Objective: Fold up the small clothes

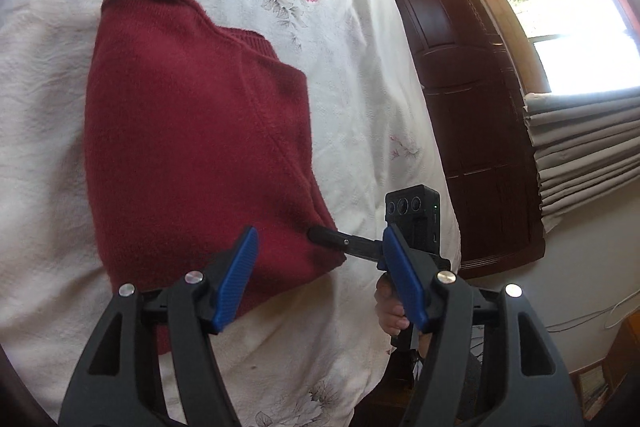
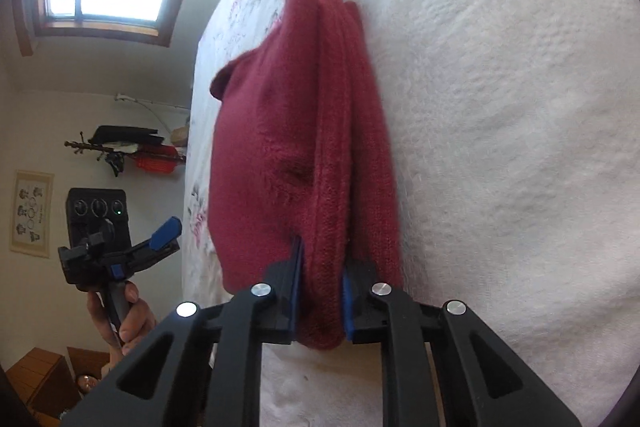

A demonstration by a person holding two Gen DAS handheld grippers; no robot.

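Note:
A dark red knit sweater (image 1: 192, 131) lies folded in layers on a white floral bedspread (image 1: 360, 67). In the left wrist view my left gripper (image 1: 320, 267) hovers open over the sweater's near right corner, and its blue pads (image 1: 240, 279) hold nothing. My right gripper (image 1: 324, 235) reaches in from the right at that corner. In the right wrist view my right gripper (image 2: 322, 291) is shut on a thick folded edge of the sweater (image 2: 272, 147), with layers bulging between the pads. At the left of that view a hand holds the left gripper (image 2: 160, 243), open and off the bed.
The bed's edge runs down the right of the left wrist view, beside a dark wooden wardrobe (image 1: 460, 87) and a bright window (image 1: 568, 19) with a folded blind (image 1: 580, 147). The right wrist view shows a coat rack (image 2: 120, 147), a wall picture (image 2: 32, 211) and wooden furniture (image 2: 40, 375).

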